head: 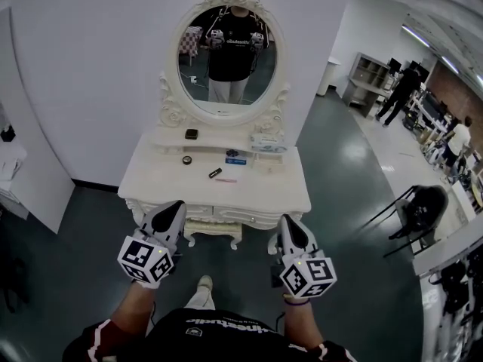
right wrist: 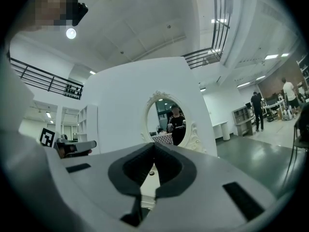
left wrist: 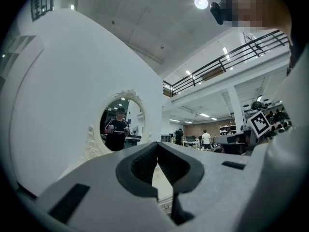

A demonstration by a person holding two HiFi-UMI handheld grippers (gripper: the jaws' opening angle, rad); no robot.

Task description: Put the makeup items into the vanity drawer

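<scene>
at lower left of the head view, left gripper [head: 175,206] closed tip to tip, gripping nothing; at lower right, right gripper [head: 287,221] likewise pinched together, bare. just above both, mid frame, white vanity [head: 264,191] with drawer [head: 226,216] pushed in. on its top, well apart from both claws: round compact [head: 186,159], dark lipstick tube [head: 215,173], pink strip [head: 225,180], blue item [head: 235,155]. higher up, oval mirror [head: 226,51].

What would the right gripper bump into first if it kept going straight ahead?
The right gripper would probably meet the white vanity table first, near its front edge. Nothing else shows in between, though depth is hard to judge.
</scene>
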